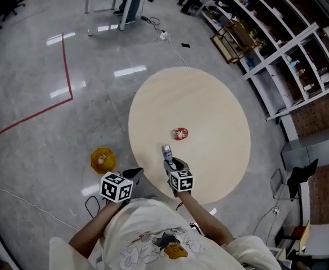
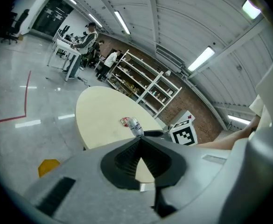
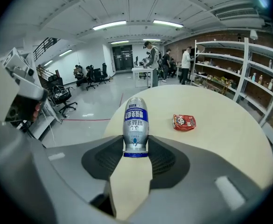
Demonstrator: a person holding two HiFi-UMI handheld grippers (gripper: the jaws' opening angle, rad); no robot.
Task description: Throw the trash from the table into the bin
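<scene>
On the floor at the left, just off the near-left edge of the table, stands a small yellow bin; I judge it is the target. The left gripper hangs between the bin and the table edge, its jaws pressed together with nothing between them. To the right of it, the right gripper is clamped on a small silver bottle with a blue label, gripped at its nearer end, over the near part of the round table. A red wrapper lies farther on the table, near its middle, apart from the bottle.

The step in hand appears to be carrying the bottle to the bin. To do it well, the grip should be firm until the bottle is over the bin's mouth, because the mouth looks small and a missed bottle could roll on the smooth floor. The path goes leftward over the table edge and past the left gripper, so that one should give room. A dark cable lies on the floor near the bin. The floor at the left is wide; the shelves at the far right are well apart.
</scene>
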